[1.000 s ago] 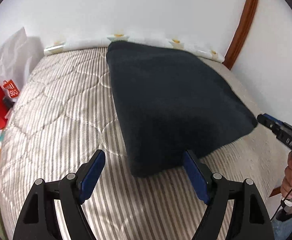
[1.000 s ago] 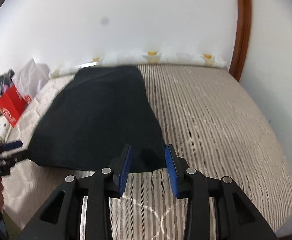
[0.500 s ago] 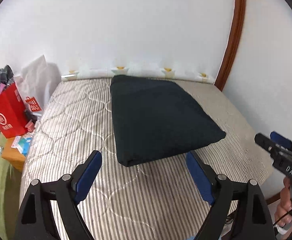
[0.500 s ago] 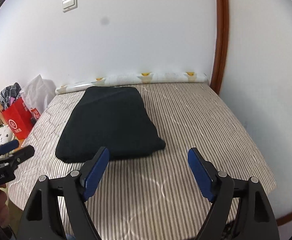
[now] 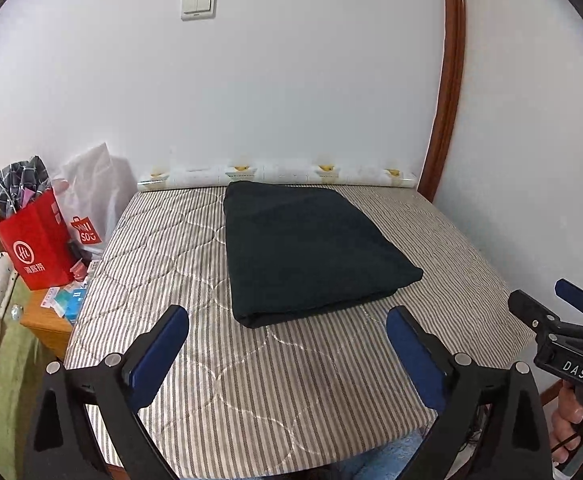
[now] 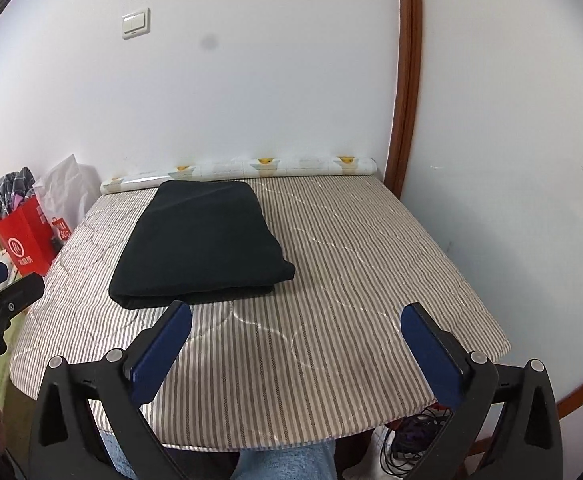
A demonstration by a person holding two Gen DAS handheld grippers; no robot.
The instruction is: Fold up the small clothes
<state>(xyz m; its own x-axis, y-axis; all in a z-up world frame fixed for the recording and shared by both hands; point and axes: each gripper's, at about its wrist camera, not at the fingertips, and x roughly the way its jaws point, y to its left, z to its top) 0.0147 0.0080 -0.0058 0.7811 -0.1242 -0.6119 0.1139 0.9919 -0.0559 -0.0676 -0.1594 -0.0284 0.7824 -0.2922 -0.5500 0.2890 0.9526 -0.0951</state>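
Dark garment [image 5: 311, 252] lies folded into a neat rectangle on the striped mattress [image 5: 291, 380], toward 12 o'clock near the wall; long axis runs 6 to 12. Folding looks done, nothing left visible. Left hand-held gripper [image 5: 287, 348] and right hand-held gripper [image 6: 295, 344] jaws just opened, wide apart, nothing between.

I read "DAS" in white letters on the black body of the right gripper [image 5: 571, 300]. The white plastic bag [image 5: 91, 200] carried a red "MINI SO" logo; the red paper bag's [image 5: 35, 248] white characters stayed illegible.
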